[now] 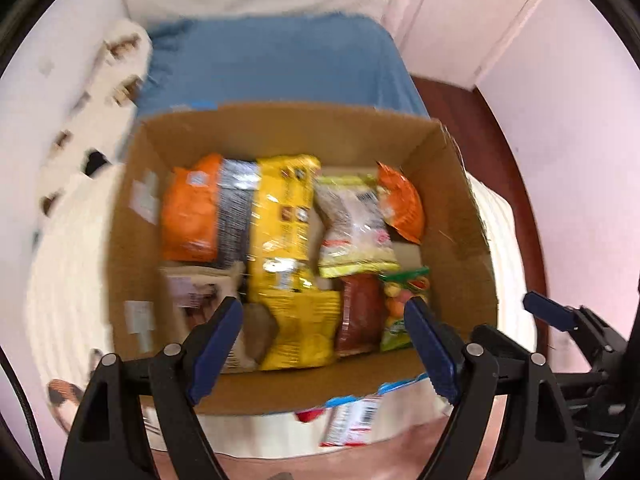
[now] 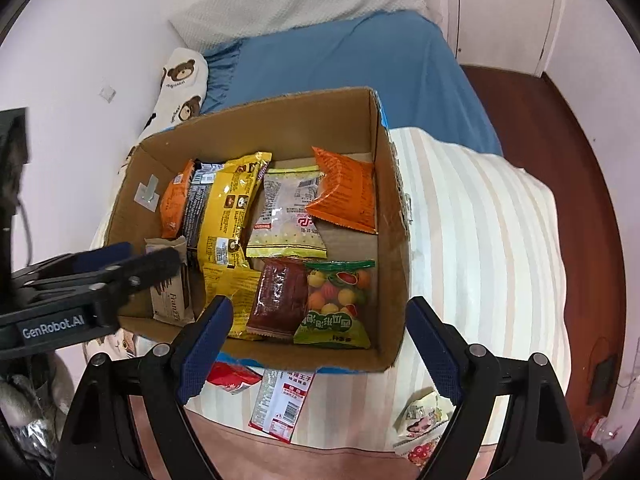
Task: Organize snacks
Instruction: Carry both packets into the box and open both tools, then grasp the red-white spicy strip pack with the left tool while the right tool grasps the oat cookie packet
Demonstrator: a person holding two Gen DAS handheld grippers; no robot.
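Both fingers (image 2: 320,344) released, "GenRobot.AI" on left gripper (image 2: 52,326), snack box (image 2: 276,120).

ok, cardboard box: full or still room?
Partly full. The cardboard box holds a layer of packets, such as the yellow bag, with bare floor showing at its back and tall walls above them.

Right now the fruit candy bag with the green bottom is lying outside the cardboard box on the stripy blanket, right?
Not quite. The fruit candy bag lies inside the cardboard box, in its near right corner beside the dark red packet. The right wrist view shows it clearly. Other packets do lie outside on the stripy blanket.
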